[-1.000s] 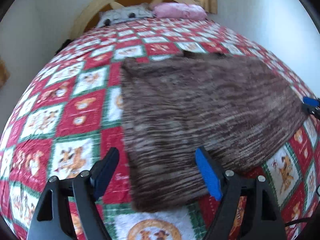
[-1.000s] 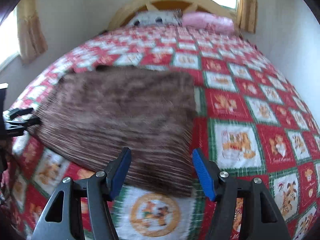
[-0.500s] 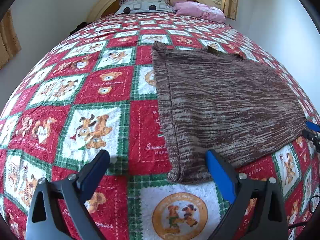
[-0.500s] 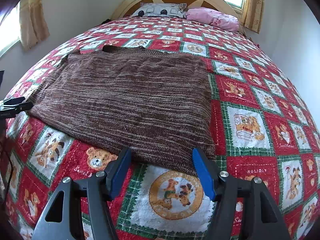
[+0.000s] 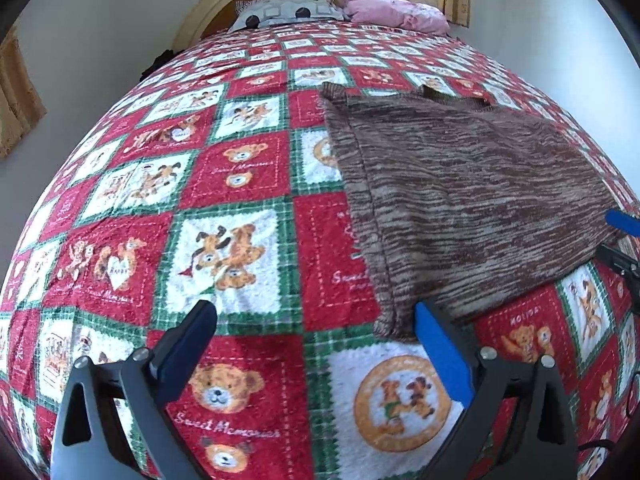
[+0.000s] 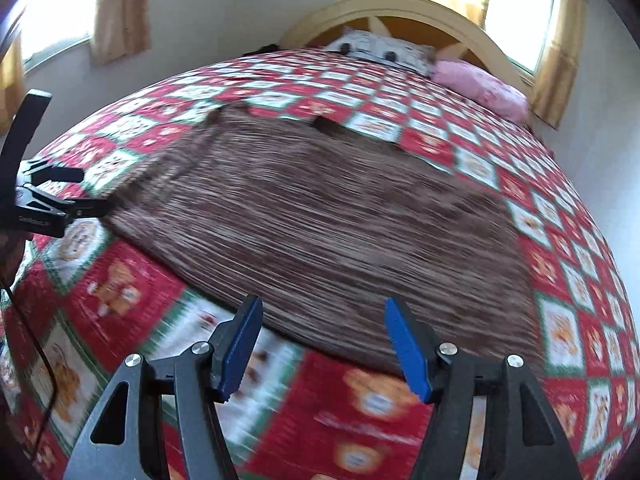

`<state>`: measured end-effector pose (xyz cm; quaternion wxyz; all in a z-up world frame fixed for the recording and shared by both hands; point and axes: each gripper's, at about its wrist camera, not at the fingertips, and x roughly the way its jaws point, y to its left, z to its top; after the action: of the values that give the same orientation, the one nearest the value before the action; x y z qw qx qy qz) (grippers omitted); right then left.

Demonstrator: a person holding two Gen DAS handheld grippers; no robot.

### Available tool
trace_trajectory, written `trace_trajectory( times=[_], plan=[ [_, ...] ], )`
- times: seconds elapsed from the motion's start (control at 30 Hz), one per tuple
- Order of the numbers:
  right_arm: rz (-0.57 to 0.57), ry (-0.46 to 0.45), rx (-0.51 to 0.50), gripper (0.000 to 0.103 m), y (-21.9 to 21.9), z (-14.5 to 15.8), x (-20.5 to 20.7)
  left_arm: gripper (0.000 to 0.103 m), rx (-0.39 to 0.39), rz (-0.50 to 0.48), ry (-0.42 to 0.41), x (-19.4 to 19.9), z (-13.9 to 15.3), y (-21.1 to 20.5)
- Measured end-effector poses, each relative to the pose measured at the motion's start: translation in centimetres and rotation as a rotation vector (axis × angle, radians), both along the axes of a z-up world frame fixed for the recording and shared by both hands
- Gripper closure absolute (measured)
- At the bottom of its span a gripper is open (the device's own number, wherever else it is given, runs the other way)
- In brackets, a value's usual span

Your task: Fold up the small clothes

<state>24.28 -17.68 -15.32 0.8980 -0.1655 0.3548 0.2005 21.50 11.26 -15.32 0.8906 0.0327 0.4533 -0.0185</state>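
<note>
A brown striped knit garment (image 5: 460, 200) lies flat on the bed; it also shows in the right wrist view (image 6: 320, 232), blurred. My left gripper (image 5: 316, 340) is open and empty, above the quilt just left of the garment's near left corner; its right finger is at that corner. My right gripper (image 6: 320, 340) is open and empty, over the garment's near edge. The right gripper shows at the far right of the left wrist view (image 5: 620, 240). The left gripper shows at the left edge of the right wrist view (image 6: 60, 196).
The bed has a red, green and white teddy-bear quilt (image 5: 200, 208). A patterned pillow (image 5: 288, 10) and a pink pillow (image 5: 396, 14) lie by the wooden headboard (image 6: 400, 12). Walls stand on both sides; curtained windows (image 6: 516, 12) are behind.
My left gripper has shifted left, off the garment to its left corner. My right gripper has swung left along the garment's near edge; its view is motion-blurred. Both stay open.
</note>
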Motion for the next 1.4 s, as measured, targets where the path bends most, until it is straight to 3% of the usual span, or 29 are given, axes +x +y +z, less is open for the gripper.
trace_trajectory(
  times=[0.1, 0.23, 0.37, 0.5, 0.73, 0.9, 1.07, 1.13, 1.33, 1.37, 1.4],
  plan=[
    [0.028, -0.003, -0.004, 0.039, 1.5, -0.5, 0.1, 0.000, -0.010, -0.003, 0.005, -0.3, -0.3, 0.4],
    [0.015, 0.092, 0.004, 0.039, 1.5, -2.2, 1.1, 0.000, -0.048, -0.003, 0.012, -0.6, -0.7, 0.8],
    [0.013, 0.090, 0.013, 0.039, 0.9, -2.0, 0.7, 0.000, -0.052, -0.006, 0.015, -0.6, -0.6, 0.9],
    [0.024, 0.026, -0.027, 0.039, 1.6, -1.0, -0.1, 0.000, -0.055, -0.005, -0.030, -0.9, 1.0, 1.5],
    [0.164, -0.084, -0.071, 0.039, 6.5, 0.5, -2.0, 0.000, -0.082, 0.065, -0.059, 0.2, 2.7, 5.6],
    [0.248, -0.137, -0.113, 0.039, 10.7, 0.4, -2.7, 0.000, -0.186, 0.101, -0.060, 1.1, 2.4, 8.8],
    [0.333, -0.157, -0.156, 0.045, 14.6, -0.4, -3.7, 0.000, -0.260, 0.125, -0.039, 2.2, 1.5, 10.2],
    [0.362, -0.154, -0.164, 0.054, 15.9, -0.8, -3.9, 0.000, -0.283, 0.117, -0.038, 2.8, 1.4, 10.3],
    [0.386, -0.174, -0.196, 0.055, 18.6, -1.8, -3.8, 0.000, -0.372, 0.034, -0.051, 5.0, 1.9, 9.0],
    [0.384, -0.177, -0.197, 0.060, 18.8, -2.0, -3.8, 0.000, -0.381, 0.017, -0.052, 5.5, 2.0, 8.7],
    [0.383, -0.176, -0.197, 0.071, 18.9, -2.2, -3.7, 0.000, -0.387, -0.008, -0.056, 6.2, 2.1, 8.1]
  ],
)
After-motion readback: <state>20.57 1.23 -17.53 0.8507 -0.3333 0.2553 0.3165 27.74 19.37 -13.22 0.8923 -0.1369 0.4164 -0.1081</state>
